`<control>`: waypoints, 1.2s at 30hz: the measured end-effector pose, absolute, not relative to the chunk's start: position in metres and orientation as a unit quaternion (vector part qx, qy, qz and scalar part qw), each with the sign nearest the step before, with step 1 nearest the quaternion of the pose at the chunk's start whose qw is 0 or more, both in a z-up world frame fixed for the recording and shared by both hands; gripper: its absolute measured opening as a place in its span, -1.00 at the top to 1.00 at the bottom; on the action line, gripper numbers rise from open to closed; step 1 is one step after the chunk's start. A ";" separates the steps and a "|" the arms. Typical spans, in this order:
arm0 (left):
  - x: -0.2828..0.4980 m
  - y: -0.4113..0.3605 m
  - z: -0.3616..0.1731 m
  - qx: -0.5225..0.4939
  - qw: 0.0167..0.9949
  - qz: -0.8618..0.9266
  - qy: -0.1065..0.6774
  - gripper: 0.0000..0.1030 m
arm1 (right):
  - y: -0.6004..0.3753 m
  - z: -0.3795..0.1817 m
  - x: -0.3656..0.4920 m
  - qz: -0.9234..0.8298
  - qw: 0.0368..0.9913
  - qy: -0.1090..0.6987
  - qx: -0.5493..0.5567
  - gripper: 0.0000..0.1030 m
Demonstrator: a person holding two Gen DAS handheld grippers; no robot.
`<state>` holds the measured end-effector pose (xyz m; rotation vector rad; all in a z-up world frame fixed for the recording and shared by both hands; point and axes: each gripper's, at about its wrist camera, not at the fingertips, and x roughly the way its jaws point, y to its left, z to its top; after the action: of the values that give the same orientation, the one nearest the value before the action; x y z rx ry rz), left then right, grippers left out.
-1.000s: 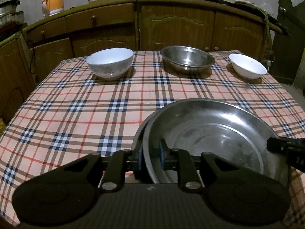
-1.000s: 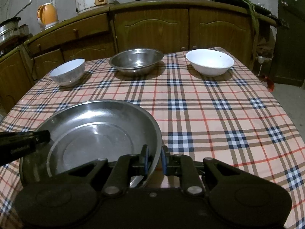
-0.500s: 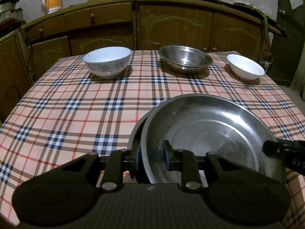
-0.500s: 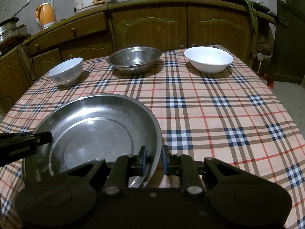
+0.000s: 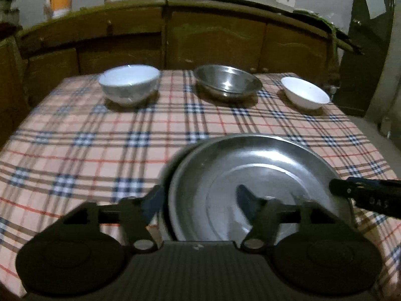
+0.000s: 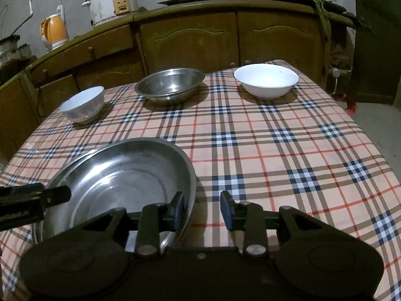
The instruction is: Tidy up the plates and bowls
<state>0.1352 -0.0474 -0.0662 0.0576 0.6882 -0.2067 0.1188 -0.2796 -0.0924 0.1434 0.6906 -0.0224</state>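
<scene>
Plates (image 5: 253,188), steel and stacked, rest on the checked counter (image 6: 275,150) at its near edge. Left tongs (image 5: 198,200) and right tongs (image 6: 203,210) both stand spread, each straddling the rim. Three bowls (image 6: 170,85) line the far side.

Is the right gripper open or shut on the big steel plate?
Open: the right gripper has its jaws spread either side of the big steel plate's rim.
</scene>
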 end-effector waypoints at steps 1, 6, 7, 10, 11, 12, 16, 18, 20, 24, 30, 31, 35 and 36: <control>0.134 -0.047 -0.065 0.048 0.941 -0.084 0.324 -0.50 | -0.281 -0.092 0.119 -0.009 0.938 0.338 0.073 0.23; 0.139 -0.031 -0.066 0.034 0.942 -0.057 0.330 -0.50 | -0.282 -0.094 0.117 -0.013 0.938 0.337 0.080 0.17; 0.140 -0.027 -0.066 0.024 0.941 -0.053 0.334 -0.51 | -0.282 -0.093 0.116 -0.018 0.939 0.334 0.079 0.12; 0.143 -0.020 -0.068 0.010 0.940 -0.043 0.338 -0.55 | -0.288 -0.092 0.110 -0.021 0.943 0.316 0.103 0.10; 0.143 -0.019 -0.068 0.007 0.940 -0.041 0.338 -0.56 | -0.291 -0.089 0.107 -0.019 0.945 0.305 0.115 0.10; 0.144 -0.018 -0.068 0.003 0.940 -0.043 0.338 -0.57 | -0.294 -0.085 0.103 -0.014 0.948 0.289 0.129 0.10; 0.146 -0.020 -0.069 0.002 0.939 -0.049 0.340 -0.61 | -0.299 -0.075 0.105 -0.055 0.951 0.280 0.121 0.09; 0.146 -0.020 -0.071 -0.001 0.938 -0.050 0.342 -0.61 | -0.299 -0.080 0.110 -0.059 0.945 0.299 0.118 0.09; 0.146 -0.020 -0.073 -0.005 0.937 -0.054 0.345 -0.62 | -0.292 -0.089 0.116 -0.056 0.940 0.322 0.101 0.11; 0.145 -0.021 -0.074 -0.001 0.936 -0.055 0.346 -0.63 | -0.275 -0.102 0.123 -0.045 0.938 0.336 0.067 0.11; 0.150 -0.020 -0.076 -0.007 0.935 -0.055 0.351 -0.65 | -0.282 -0.090 0.116 -0.035 0.948 0.303 0.093 0.11; 0.152 -0.021 -0.077 -0.008 0.934 -0.056 0.354 -0.67 | -0.284 -0.089 0.116 -0.026 0.947 0.302 0.102 0.08; 0.155 -0.030 -0.085 -0.007 0.932 -0.058 0.359 -0.73 | -0.279 -0.090 0.119 -0.002 0.943 0.316 0.104 -0.02; 0.155 -0.033 -0.088 -0.009 0.931 -0.060 0.360 -0.73 | -0.277 -0.092 0.119 0.001 0.942 0.320 0.103 -0.02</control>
<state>0.1549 -0.0329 -0.0877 -0.0176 0.7363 -0.1223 0.1187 -0.2774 -0.0919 0.2100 0.6524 0.0028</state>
